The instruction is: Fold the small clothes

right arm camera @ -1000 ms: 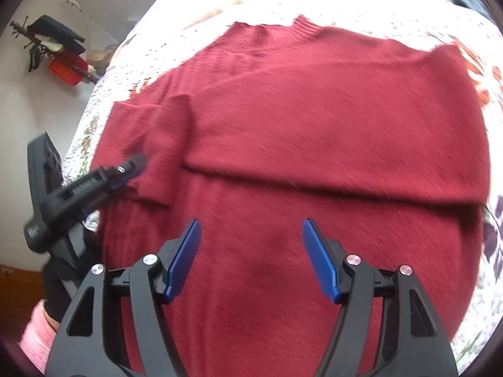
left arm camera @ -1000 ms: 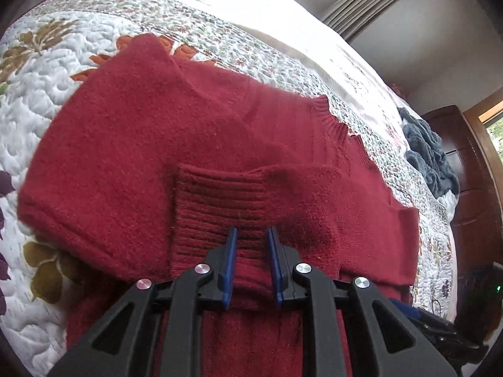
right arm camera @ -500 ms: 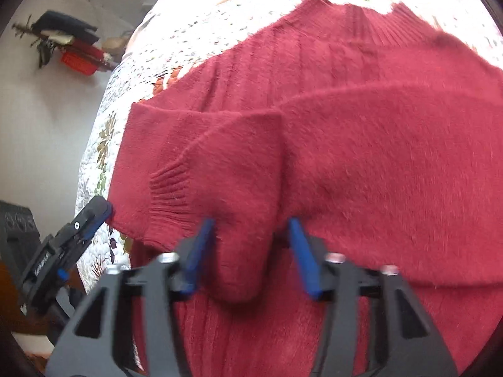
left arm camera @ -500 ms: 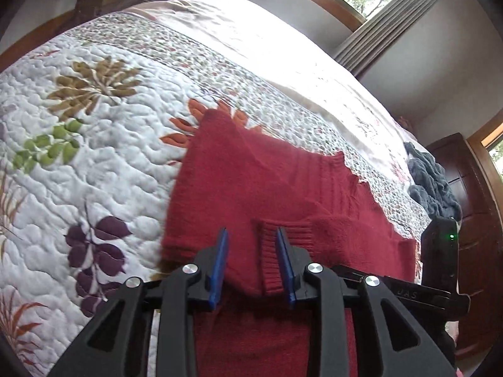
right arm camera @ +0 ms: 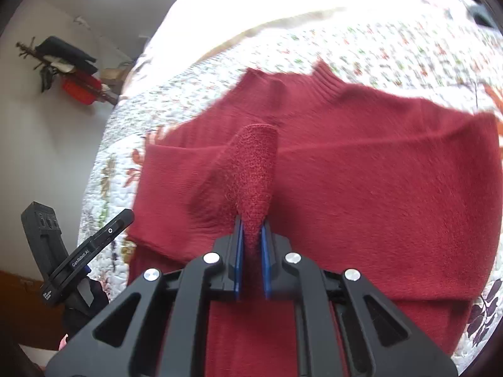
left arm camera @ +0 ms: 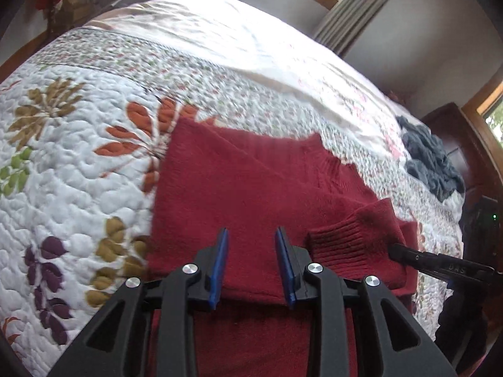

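Note:
A red knit sweater (left arm camera: 239,188) lies flat on the floral quilt (left arm camera: 78,163), neck towards the far side. My left gripper (left arm camera: 252,267) hovers open over the sweater's body, nothing between its blue pads. The ribbed cuff (left arm camera: 345,245) of a sleeve lies just to its right, with one of the right gripper's fingers (left arm camera: 408,254) at its edge. In the right wrist view my right gripper (right arm camera: 252,260) is shut on a pinched ridge of the sleeve (right arm camera: 256,169), which rises off the sweater (right arm camera: 393,188).
A grey-blue garment heap (left arm camera: 430,160) lies at the bed's far right, beside dark wooden furniture (left arm camera: 462,144). A coat rack with a red item (right arm camera: 75,89) stands by the wall. The left gripper's body (right arm camera: 78,257) shows low on the left of the right wrist view.
My left gripper has let go of the cuff, opened and shifted left. My right gripper, open a second ago, has come down and shut on the sleeve.

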Available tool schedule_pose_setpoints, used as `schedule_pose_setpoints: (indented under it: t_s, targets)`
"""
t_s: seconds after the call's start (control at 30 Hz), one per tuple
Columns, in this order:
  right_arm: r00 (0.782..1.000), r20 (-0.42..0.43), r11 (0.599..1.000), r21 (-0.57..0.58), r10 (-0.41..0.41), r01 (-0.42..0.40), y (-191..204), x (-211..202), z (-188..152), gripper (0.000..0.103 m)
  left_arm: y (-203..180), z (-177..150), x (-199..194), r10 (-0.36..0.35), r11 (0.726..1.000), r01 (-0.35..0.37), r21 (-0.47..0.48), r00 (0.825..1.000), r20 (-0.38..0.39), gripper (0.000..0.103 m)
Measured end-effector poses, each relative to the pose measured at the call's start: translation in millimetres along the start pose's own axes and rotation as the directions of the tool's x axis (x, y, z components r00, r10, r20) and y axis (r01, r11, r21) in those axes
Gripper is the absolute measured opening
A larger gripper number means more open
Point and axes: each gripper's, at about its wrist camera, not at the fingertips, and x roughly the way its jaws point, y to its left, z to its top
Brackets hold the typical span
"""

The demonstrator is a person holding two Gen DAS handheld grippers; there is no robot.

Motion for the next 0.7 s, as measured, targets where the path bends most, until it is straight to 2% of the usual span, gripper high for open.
schedule_pose_setpoints:
  t_s: [0.2, 0.37, 0.43, 0.47, 0.53, 0.6, 0.63, 0.7]
  targets:
    - [0.997, -0.048, 0.998, 0.031, -0.054, 0.055, -25.1, 28.2, -10.8, 0.011, 5.5, -8.3, 41.7, 0.049, 0.999, -0.050, -0.019, 0.995, -0.085, 0.030]
    - [0.996, -0.059, 0.997, 0.026, -0.066, 0.068, -28.7, 40.4, -12.4, 0.013, 9.2, -11.3, 46.5, 0.054, 0.998, -0.055, -0.005, 0.995, -0.085, 0.030]
    - [0.995, -0.060, 0.997, 0.003, -0.077, 0.077, -24.5, 37.0, -11.8, 0.020, 6.7, -11.6, 46.1, 0.059, 0.998, -0.058, 0.008, 0.995, -0.083, 0.030]
    - [0.993, -0.047, 0.995, -0.012, -0.104, 0.104, -20.9, 29.9, -12.3, 0.027, 6.3, -11.7, 44.4, 0.057, 0.998, -0.056, 0.013, 0.995, -0.084, 0.030]
    - [0.985, 0.024, 0.981, -0.091, -0.168, 0.170, -7.7, 9.0, -16.0, 0.035, 4.6, -9.7, 39.2, 0.053, 0.999, -0.052, 0.012, 0.995, -0.086, 0.030]
    - [0.975, 0.093, 0.960, -0.179, -0.200, 0.214, 9.9, -9.0, -22.3, 0.050, 2.7, -8.5, 29.2, 0.043, 0.999, -0.041, 0.022, 0.997, -0.068, 0.032]
    - [0.976, 0.110, 0.952, -0.223, -0.189, 0.210, 20.0, -15.4, -26.1, 0.052, 0.2, -7.8, 24.6, 0.039, 0.999, -0.038, 0.034, 0.998, -0.056, 0.034]
    - [0.985, 0.084, 0.939, -0.301, -0.148, 0.167, 39.2, -15.0, -32.7, 0.053, -4.9, -5.5, 20.9, 0.035, 0.998, -0.032, 0.054, 0.998, -0.049, 0.037]
